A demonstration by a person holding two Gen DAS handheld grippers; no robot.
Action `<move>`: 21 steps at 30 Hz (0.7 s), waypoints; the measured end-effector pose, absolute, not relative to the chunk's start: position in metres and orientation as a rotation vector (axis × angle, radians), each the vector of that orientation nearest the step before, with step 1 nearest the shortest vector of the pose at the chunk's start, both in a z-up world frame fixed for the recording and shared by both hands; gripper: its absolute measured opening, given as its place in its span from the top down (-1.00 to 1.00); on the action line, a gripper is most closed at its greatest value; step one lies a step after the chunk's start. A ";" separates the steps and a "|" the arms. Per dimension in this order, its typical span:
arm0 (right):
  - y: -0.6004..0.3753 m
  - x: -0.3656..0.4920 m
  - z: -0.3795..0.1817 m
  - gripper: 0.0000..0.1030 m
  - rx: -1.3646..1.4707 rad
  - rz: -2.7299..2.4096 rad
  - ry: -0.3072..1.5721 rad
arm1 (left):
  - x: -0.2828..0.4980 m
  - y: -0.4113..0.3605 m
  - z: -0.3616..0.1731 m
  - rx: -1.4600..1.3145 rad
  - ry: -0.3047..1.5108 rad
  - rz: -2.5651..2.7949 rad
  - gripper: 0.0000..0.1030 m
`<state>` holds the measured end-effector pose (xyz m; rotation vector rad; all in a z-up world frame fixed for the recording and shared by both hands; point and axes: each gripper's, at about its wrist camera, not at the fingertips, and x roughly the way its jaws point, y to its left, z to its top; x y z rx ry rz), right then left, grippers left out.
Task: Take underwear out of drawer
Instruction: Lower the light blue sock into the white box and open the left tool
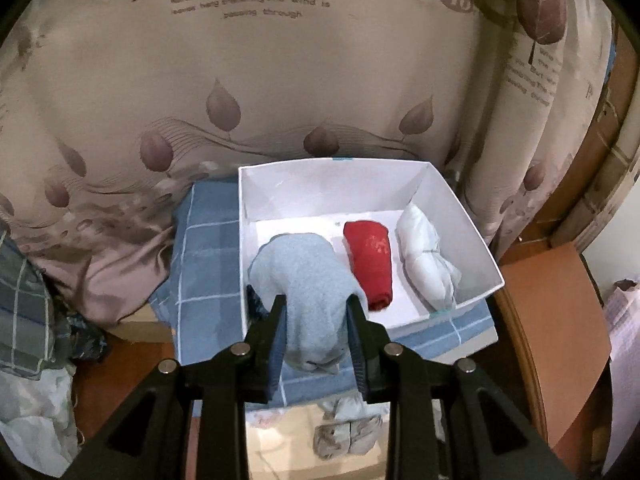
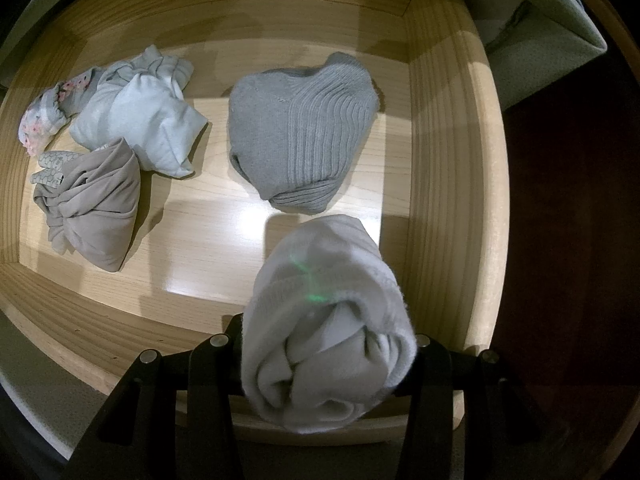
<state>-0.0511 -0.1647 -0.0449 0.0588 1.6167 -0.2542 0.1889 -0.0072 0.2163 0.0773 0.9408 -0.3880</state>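
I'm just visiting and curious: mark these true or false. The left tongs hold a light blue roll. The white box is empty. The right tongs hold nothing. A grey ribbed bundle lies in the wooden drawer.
1. Left tongs hold a light blue roll: true.
2. White box empty: false; a red roll and a white roll lie inside.
3. Right tongs hold nothing: false; they clamp a white bundle.
4. Grey ribbed bundle lies in the wooden drawer: true.

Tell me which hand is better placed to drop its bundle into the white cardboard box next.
Left. The left gripper holds the light blue rolled garment right over the white cardboard box; the right gripper holds a white rolled bundle over the wooden drawer.
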 end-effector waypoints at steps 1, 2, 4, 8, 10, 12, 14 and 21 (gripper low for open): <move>-0.165 -0.051 -0.045 0.15 0.058 -0.254 1.617 | 0.192 -0.010 0.214 0.081 0.942 -0.383 0.45; -0.165 -0.051 -0.045 0.15 0.058 -0.254 1.617 | 0.196 -0.012 0.211 0.086 0.943 -0.376 0.45; -0.165 -0.051 -0.045 0.15 0.057 -0.253 1.617 | 0.205 -0.018 0.205 0.094 0.955 -0.374 0.45; -0.165 -0.051 -0.045 0.15 0.058 -0.253 1.617 | 0.219 -0.027 0.195 0.097 0.978 -0.370 0.45; -0.165 -0.050 -0.044 0.15 0.058 -0.253 1.617 | 0.223 -0.031 0.188 0.106 0.989 -0.366 0.45; -0.165 -0.050 -0.044 0.15 0.057 -0.253 1.617 | 0.226 -0.034 0.180 0.112 1.000 -0.373 0.45; -0.165 -0.050 -0.044 0.15 0.057 -0.253 1.617 | 0.228 -0.037 0.171 0.121 1.008 -0.365 0.45; -0.165 -0.050 -0.044 0.15 0.057 -0.253 1.617 | 0.239 -0.038 0.151 0.108 1.061 -0.345 0.40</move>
